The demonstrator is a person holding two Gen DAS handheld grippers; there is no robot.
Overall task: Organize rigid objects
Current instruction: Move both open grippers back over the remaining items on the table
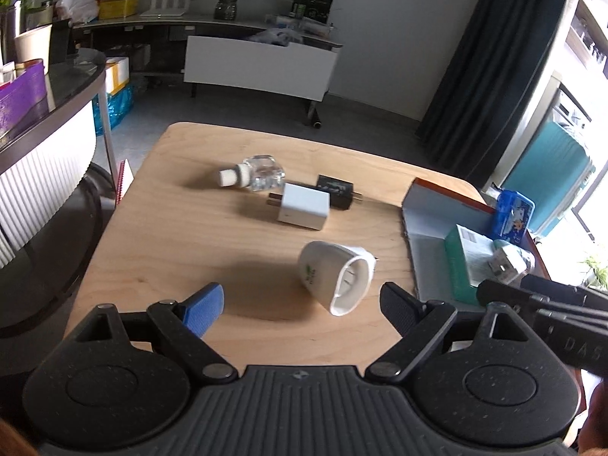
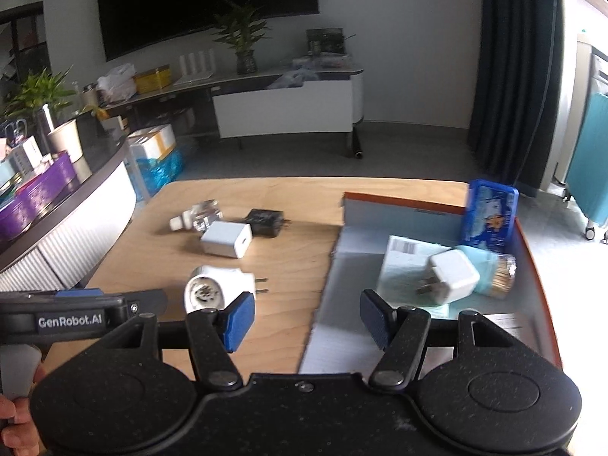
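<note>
Lying just ahead of the open left tongs point(image 1: 300, 306), white plug-in point(image 1: 334, 277) on table point(image 1: 171, 235).

- My right gripper point(image 2: 307, 315) hovers with jaws apart and nothing between them, over the tray's near left edge
- The tray point(image 2: 532, 266) holds a white charger point(image 2: 452, 277), a blue box point(image 2: 490, 212) and a teal box point(image 2: 406, 262)
- On the wooden table point(image 2: 296, 250): a round white plug point(image 2: 216, 288); a white adapter point(image 2: 227, 244); a black adapter point(image 2: 265, 222); a glass bottle point(image 2: 199, 216)
</note>
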